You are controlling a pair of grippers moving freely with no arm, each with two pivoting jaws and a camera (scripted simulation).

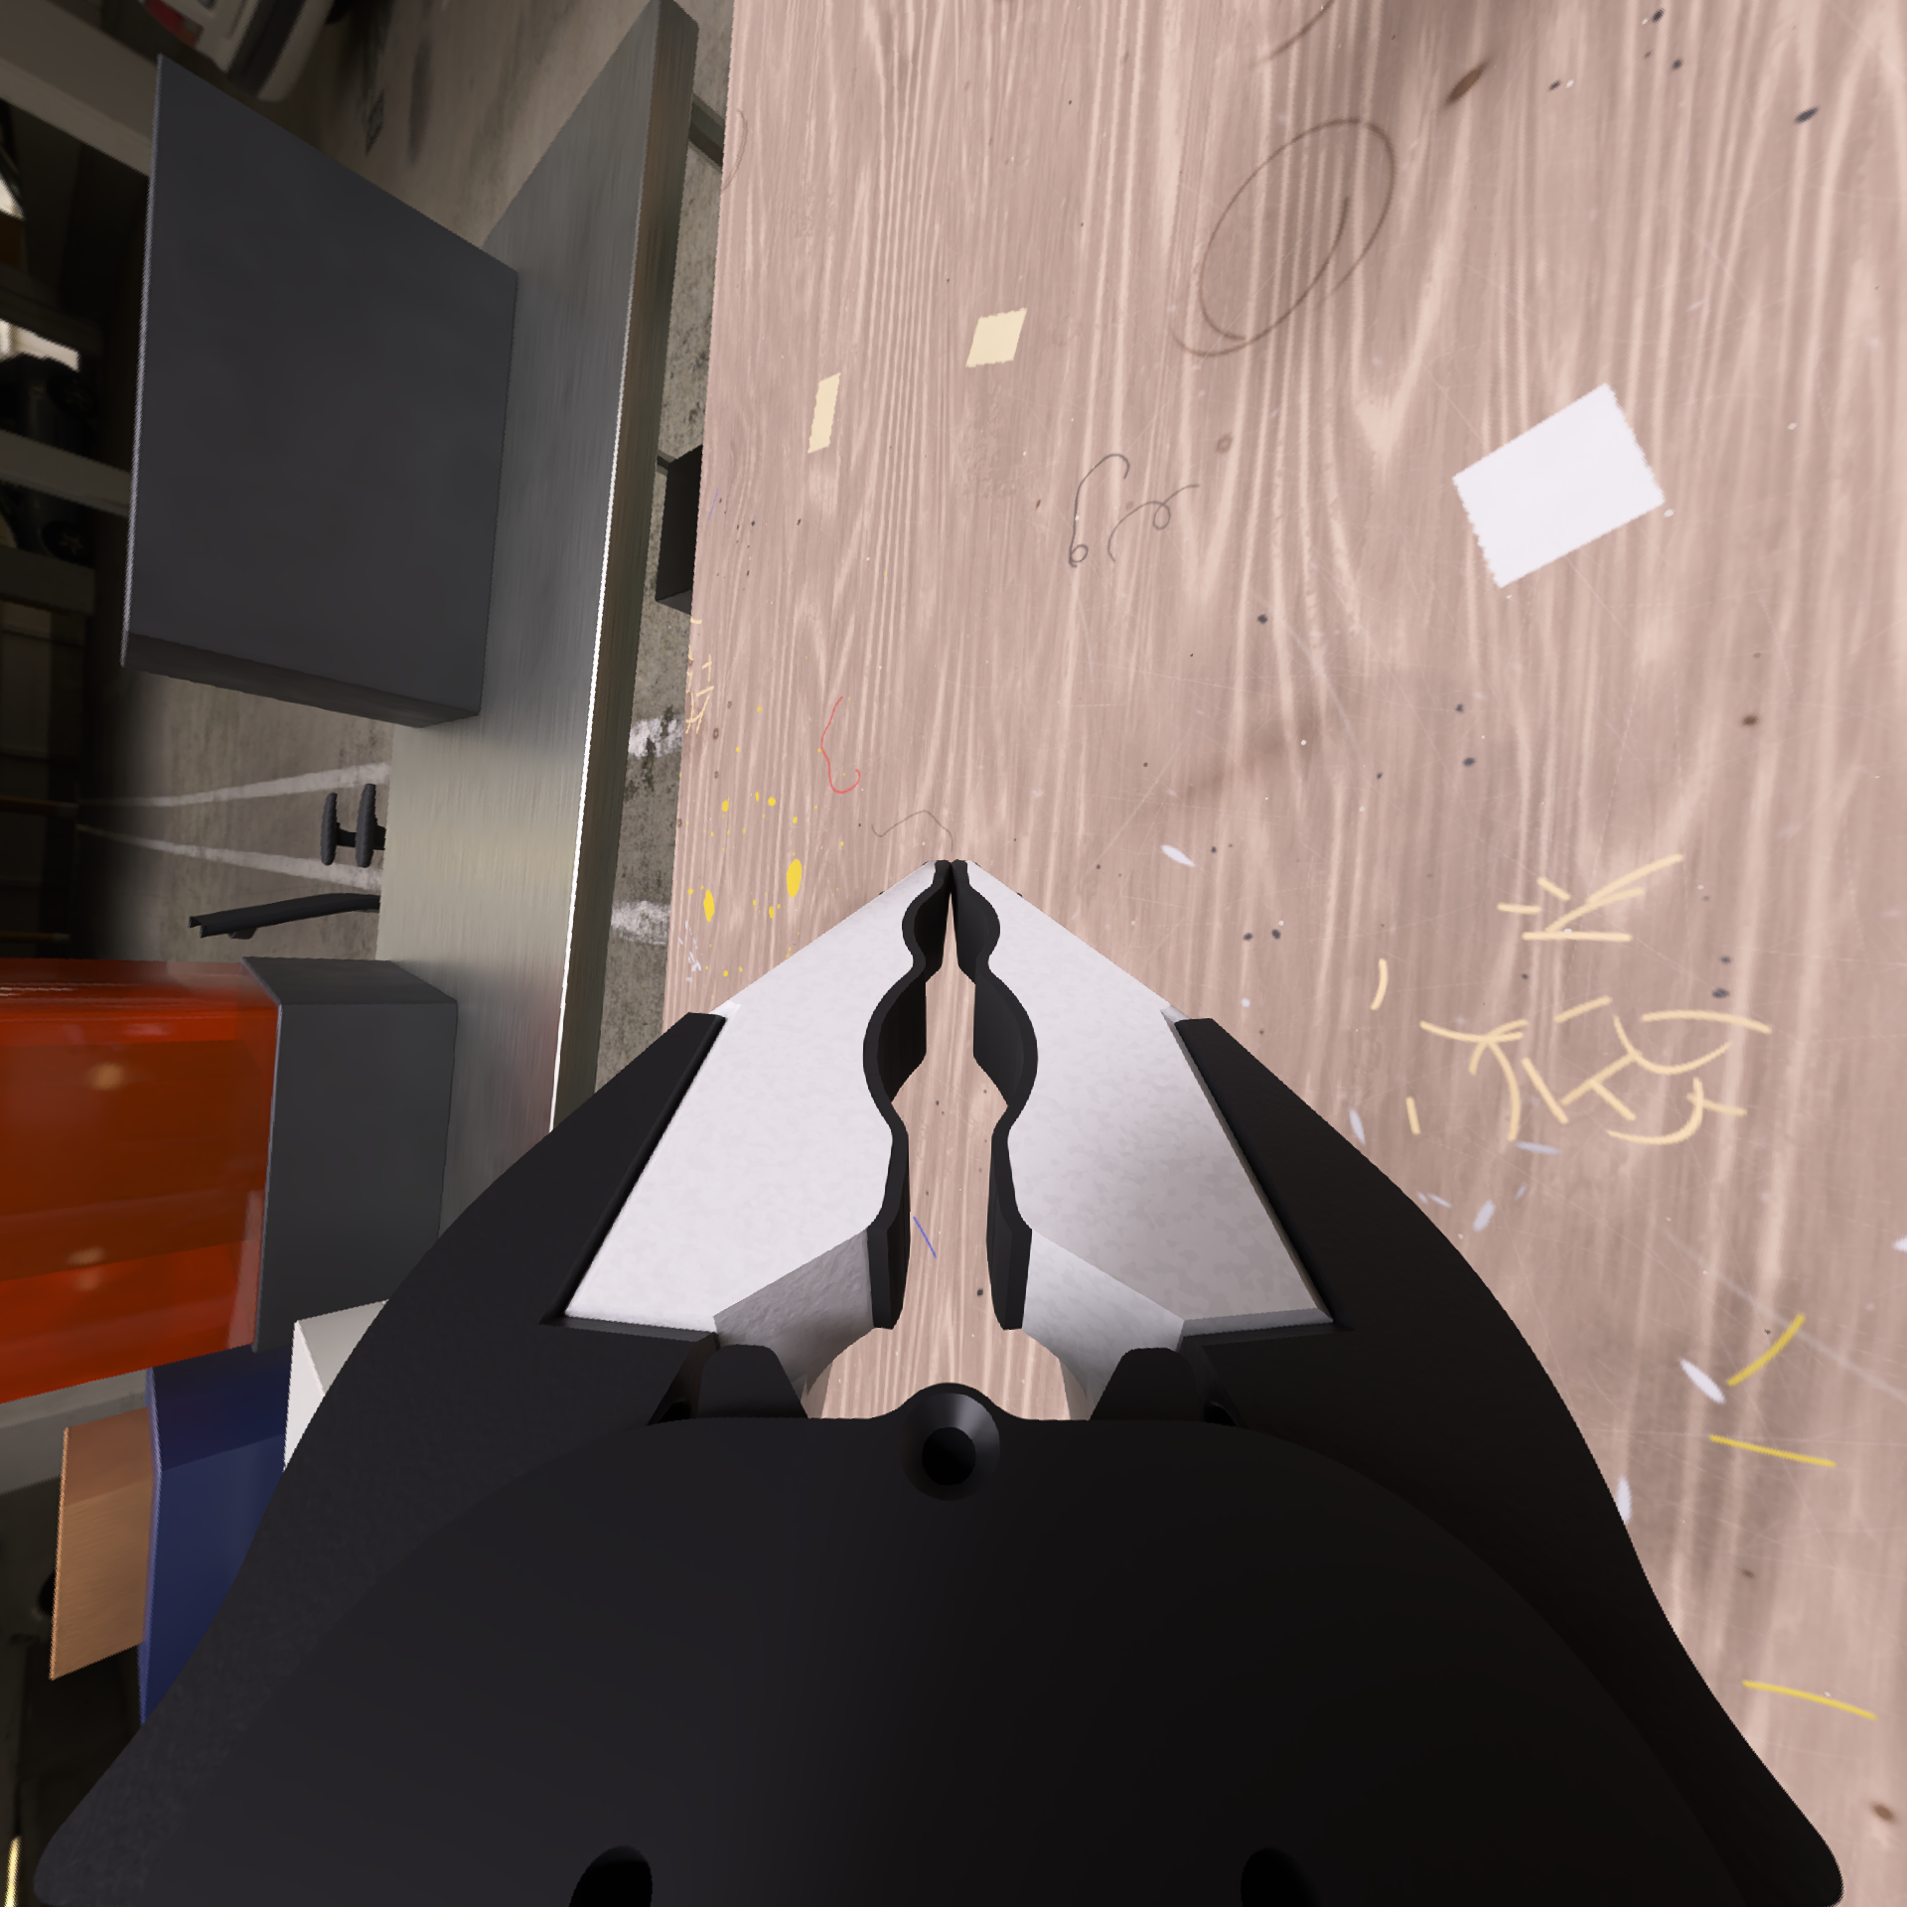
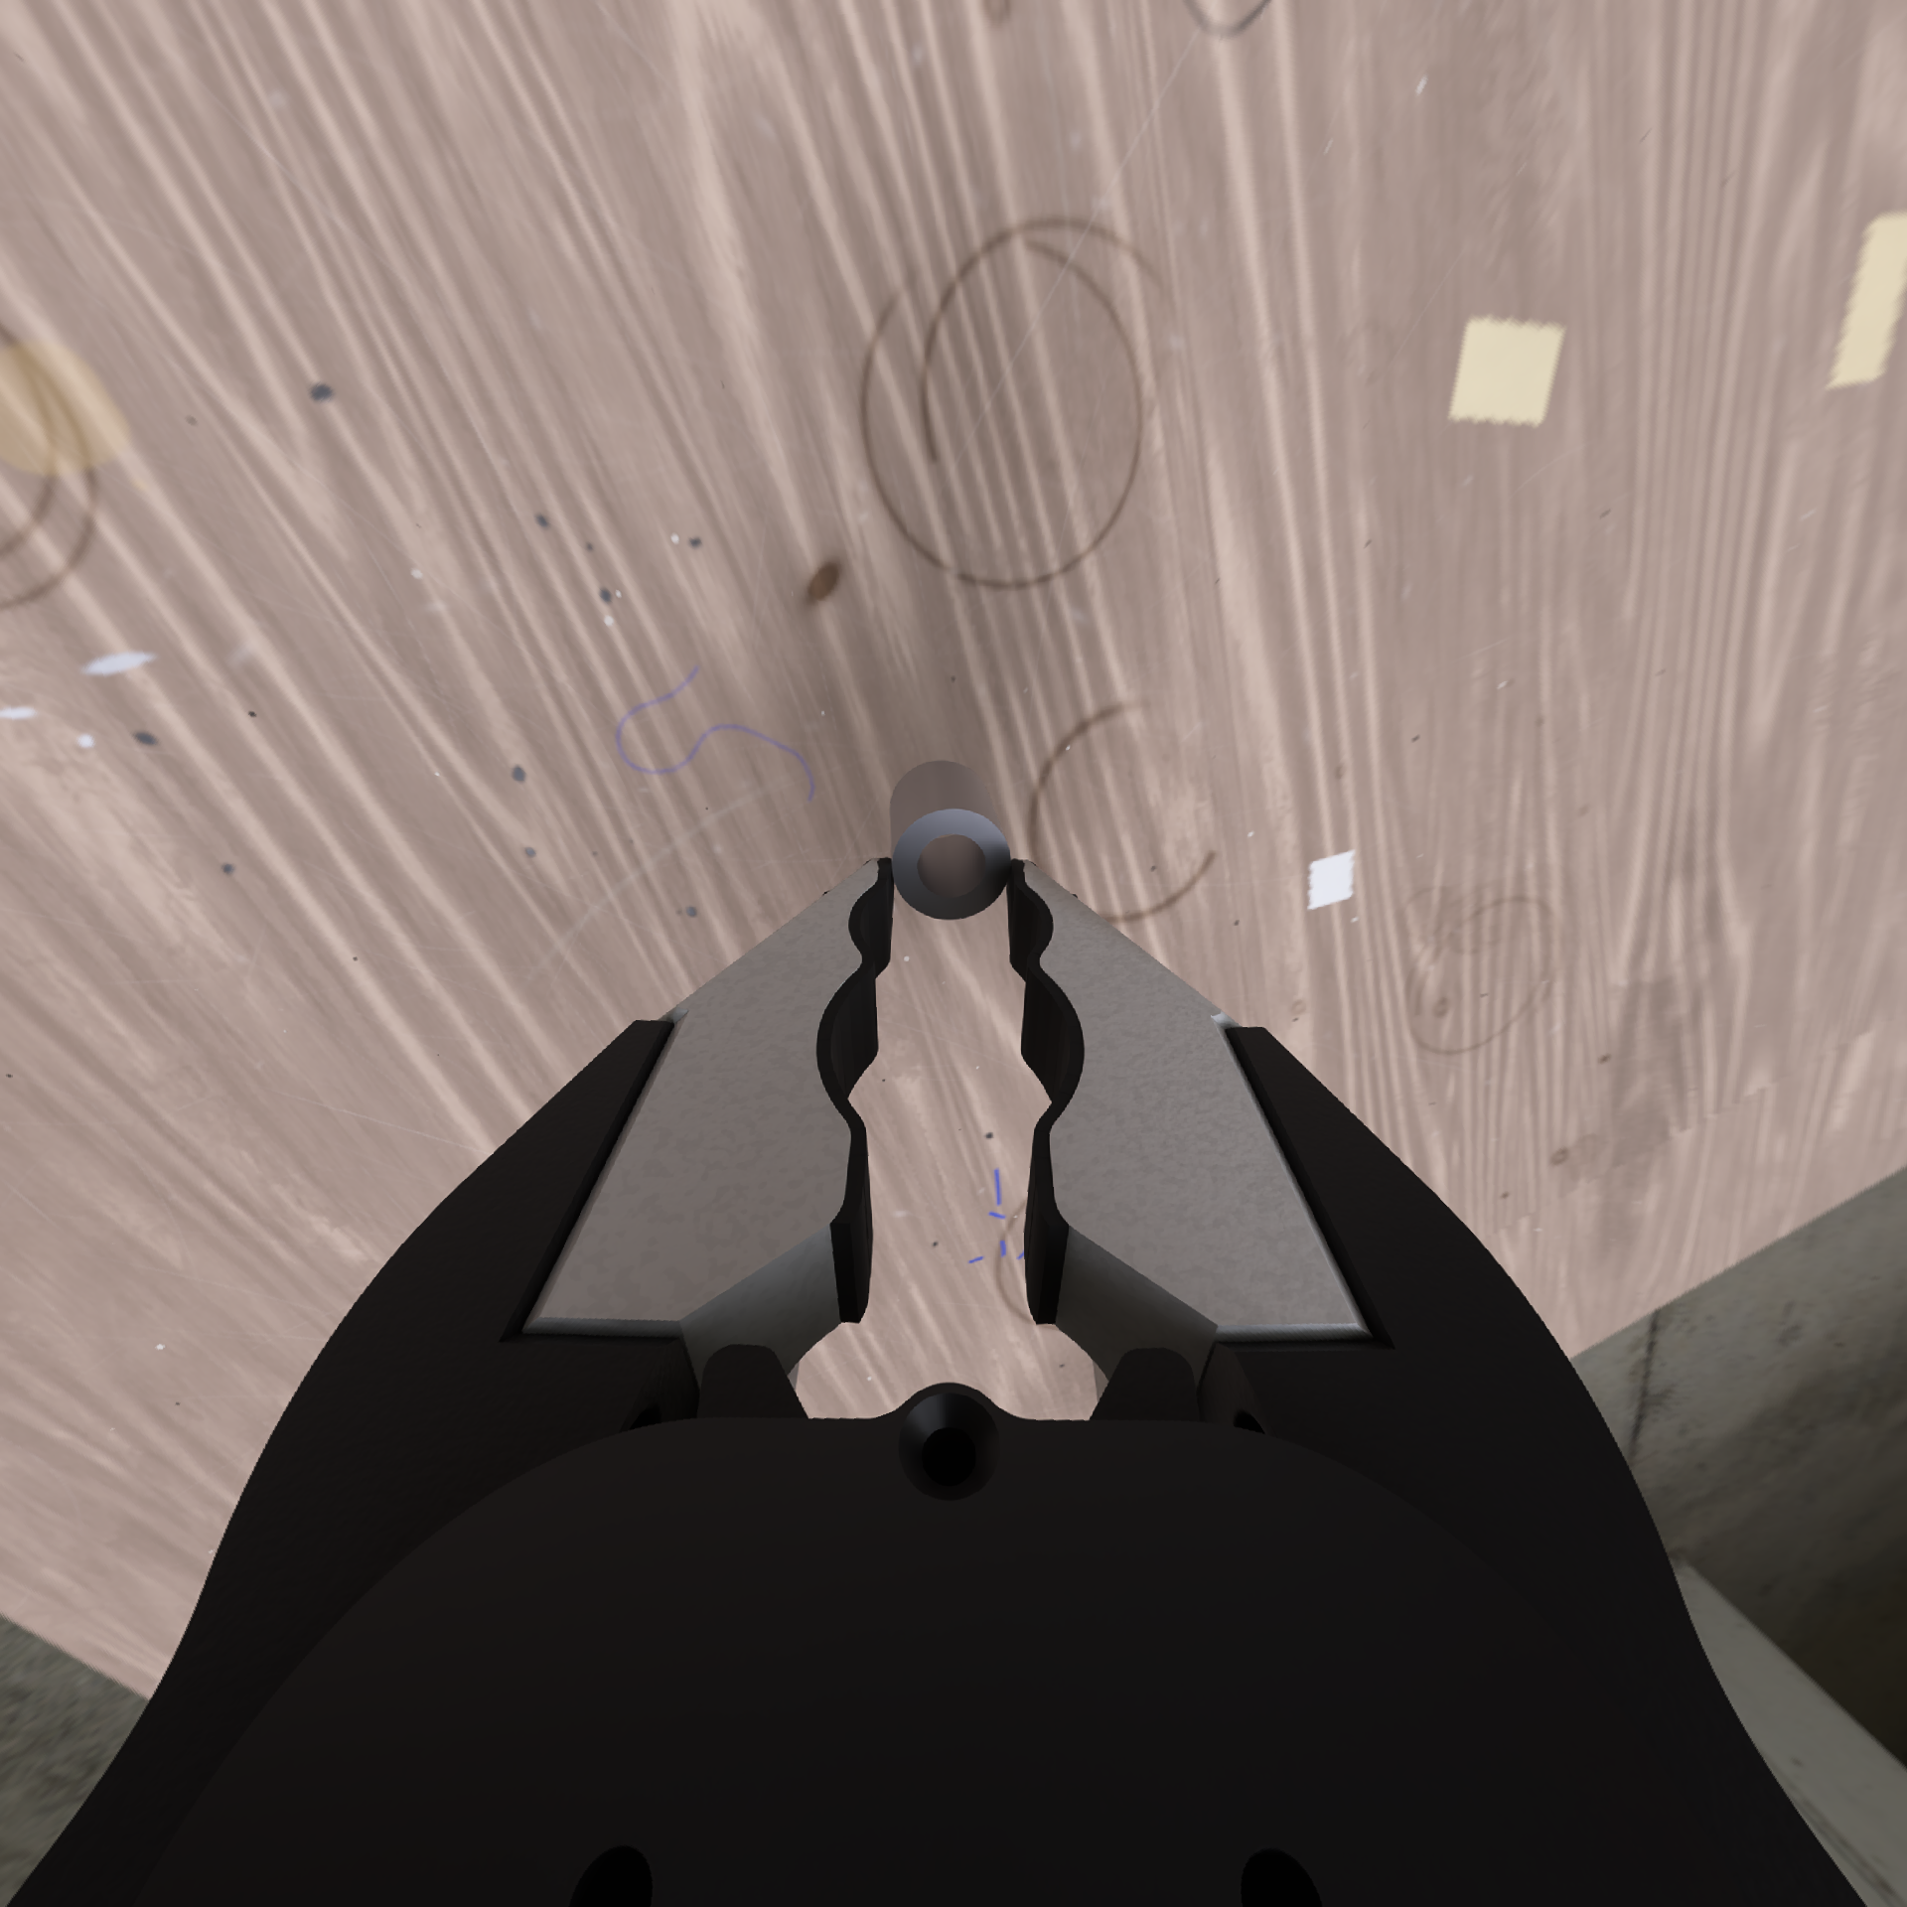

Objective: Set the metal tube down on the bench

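In the right wrist view my right gripper (image 2: 947, 869) is shut on a short grey metal tube (image 2: 947, 865). The tube sits between the fingertips, its open end facing the camera and its body pointing away toward the wooden bench (image 2: 413, 413). I cannot tell whether the tube touches the bench. In the left wrist view my left gripper (image 1: 947, 867) is shut and empty, its tips touching over the bench (image 1: 1342, 722) near its left edge. The tube does not show in the left wrist view.
The bench top bears ring stains, paint specks, wood shavings (image 1: 1589, 1022) and paper scraps (image 1: 1558, 485). Left of the bench edge stand a dark grey cabinet (image 1: 320, 413), a metal panel (image 1: 578, 516) and a red box (image 1: 124, 1166). The concrete floor (image 2: 1754, 1342) shows at the lower right.
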